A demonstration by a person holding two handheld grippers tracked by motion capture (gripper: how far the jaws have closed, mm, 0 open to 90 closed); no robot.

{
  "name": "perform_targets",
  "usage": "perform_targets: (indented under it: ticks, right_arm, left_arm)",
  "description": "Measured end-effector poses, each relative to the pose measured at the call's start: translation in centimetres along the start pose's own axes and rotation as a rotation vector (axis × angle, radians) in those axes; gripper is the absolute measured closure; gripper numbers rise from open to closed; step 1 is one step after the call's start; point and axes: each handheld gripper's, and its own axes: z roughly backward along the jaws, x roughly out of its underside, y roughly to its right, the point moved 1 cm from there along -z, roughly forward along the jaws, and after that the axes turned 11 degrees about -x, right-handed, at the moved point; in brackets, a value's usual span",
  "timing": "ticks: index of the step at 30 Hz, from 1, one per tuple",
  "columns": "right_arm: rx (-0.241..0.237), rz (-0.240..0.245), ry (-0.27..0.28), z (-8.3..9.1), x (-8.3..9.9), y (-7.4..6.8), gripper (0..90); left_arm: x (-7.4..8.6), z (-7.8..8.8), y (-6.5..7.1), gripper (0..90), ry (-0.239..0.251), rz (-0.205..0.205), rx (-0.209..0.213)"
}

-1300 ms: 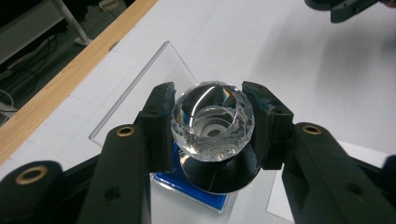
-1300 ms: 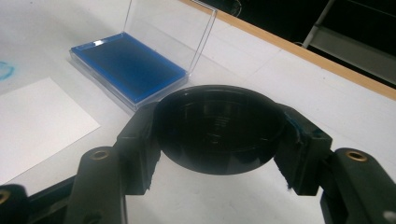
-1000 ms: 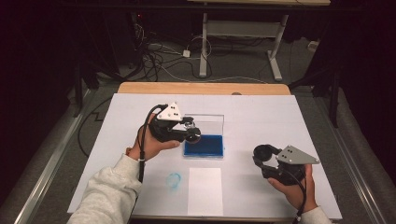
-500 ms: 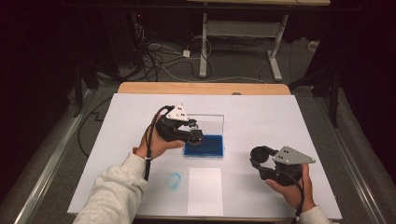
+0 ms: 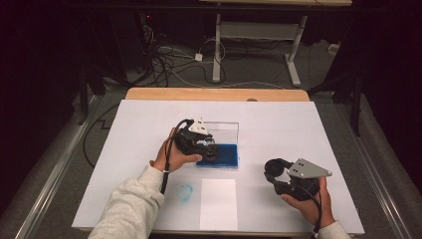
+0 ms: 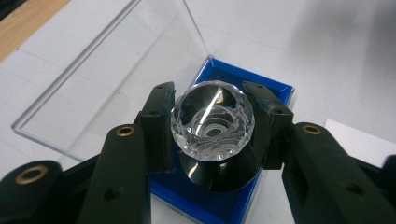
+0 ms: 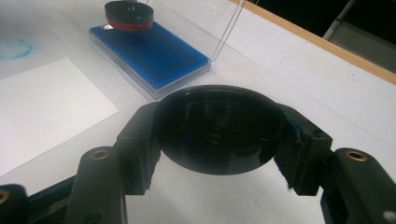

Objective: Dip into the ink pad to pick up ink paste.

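Note:
A stamp with a clear faceted knob [image 6: 212, 123] and a black round base sits between my left gripper's [image 6: 212, 100] jaws, which are shut on it. In the high view this gripper [image 5: 206, 149] holds the stamp down at the left end of the blue ink pad [image 5: 224, 158]. The right gripper view shows the stamp's red-rimmed base [image 7: 129, 14] resting on the pad [image 7: 149, 53]. The pad's clear lid [image 5: 226, 130] stands open behind it. My right gripper [image 7: 217, 128] is shut on a black round cap [image 7: 217, 140], low over the table at the front right [image 5: 276, 172].
A white sheet of paper [image 5: 218, 203] lies near the front edge, with a round blue ink mark [image 5: 185, 191] on the white table cover to its left. The wooden table edge [image 5: 214, 93] runs along the back. Cables lie on the floor beyond.
My left gripper has come down and slightly forward-right with the stamp, from above the case onto the blue pad. The right gripper has stayed where it was.

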Motion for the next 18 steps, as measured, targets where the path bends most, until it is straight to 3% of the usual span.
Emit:
perform_targets:
  ticks: [14, 18]
  right_arm:
    - [0.009, 0.005, -0.020, -0.18, 0.23, -0.15, 38.4]
    - [0.011, 0.003, -0.031, -0.29, 0.23, -0.24, 38.4]
  left_arm:
    - [0.89, -1.01, 0.17, 55.1, -0.022, 0.004, -0.014]
    - [0.82, -1.03, 0.50, 55.1, -0.033, -0.016, -0.014]
